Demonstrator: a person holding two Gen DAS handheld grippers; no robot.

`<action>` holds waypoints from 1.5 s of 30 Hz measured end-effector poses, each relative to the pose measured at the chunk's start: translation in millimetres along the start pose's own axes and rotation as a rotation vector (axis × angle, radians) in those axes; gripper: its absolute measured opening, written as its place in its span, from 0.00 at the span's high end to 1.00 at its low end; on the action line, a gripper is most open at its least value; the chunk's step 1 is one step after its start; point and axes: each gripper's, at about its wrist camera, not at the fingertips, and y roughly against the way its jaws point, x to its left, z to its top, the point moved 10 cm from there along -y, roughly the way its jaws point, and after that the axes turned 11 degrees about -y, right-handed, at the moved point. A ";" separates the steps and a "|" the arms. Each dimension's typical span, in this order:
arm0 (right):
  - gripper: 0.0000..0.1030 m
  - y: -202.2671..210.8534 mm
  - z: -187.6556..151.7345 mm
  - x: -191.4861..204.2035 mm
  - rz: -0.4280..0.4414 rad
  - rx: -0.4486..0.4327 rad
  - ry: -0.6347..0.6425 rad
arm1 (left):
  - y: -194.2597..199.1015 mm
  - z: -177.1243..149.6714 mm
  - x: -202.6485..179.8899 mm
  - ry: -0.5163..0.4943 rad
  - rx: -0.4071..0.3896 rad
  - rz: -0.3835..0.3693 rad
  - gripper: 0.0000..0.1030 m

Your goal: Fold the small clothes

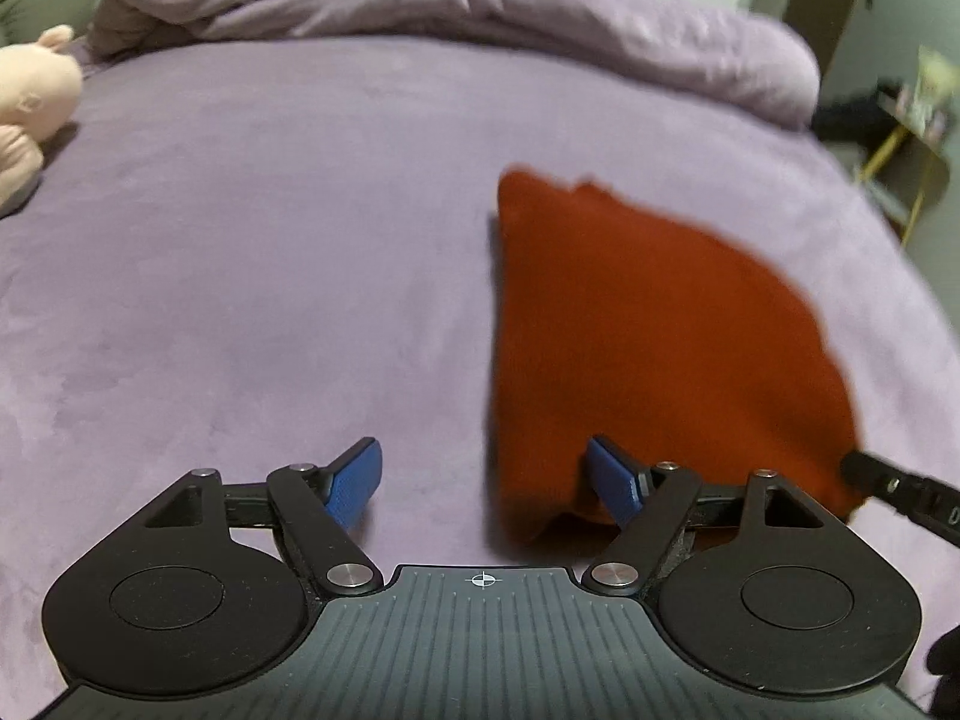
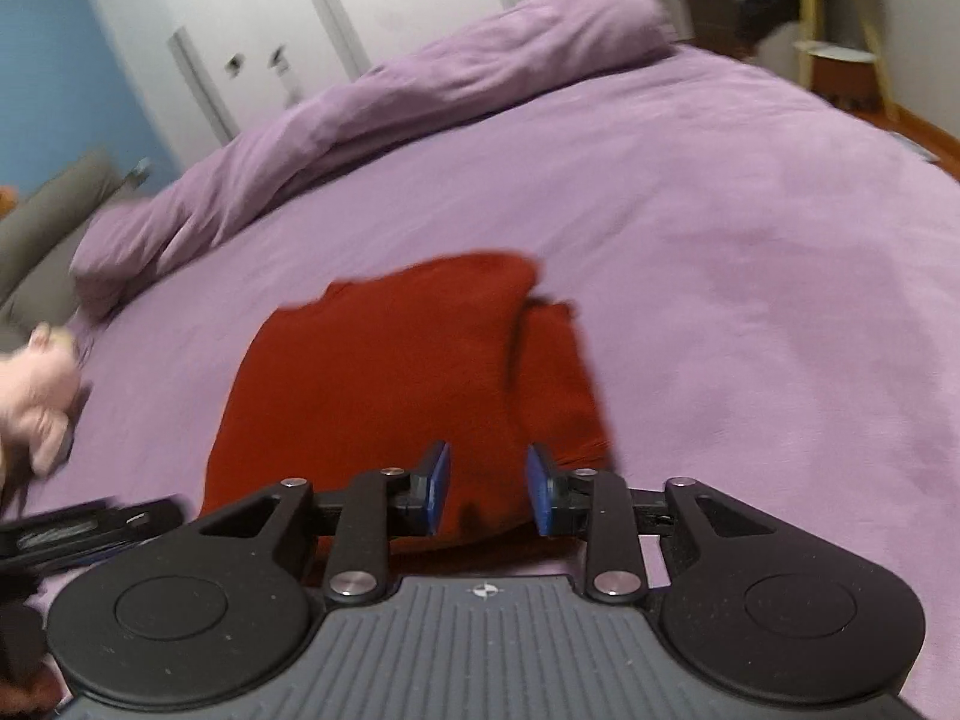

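Note:
A rust-red garment lies folded on the purple bed. In the left wrist view my left gripper is open wide, its blue pads apart, with the garment's near left edge by the right pad. In the right wrist view the red garment lies just ahead. My right gripper is open, its jaws apart over the garment's near edge with nothing between them. The right gripper shows at the right edge of the left wrist view, and the left gripper at the left edge of the right wrist view.
A rolled purple duvet lies along the far side of the bed. A pink plush toy sits at the left. A yellow-legged side table stands beyond the bed's far right corner.

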 end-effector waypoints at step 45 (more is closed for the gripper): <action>0.07 49.8 -43.1 32.6 -0.293 0.227 0.232 | 71.9 -33.6 -22.7 -0.205 0.140 0.071 0.07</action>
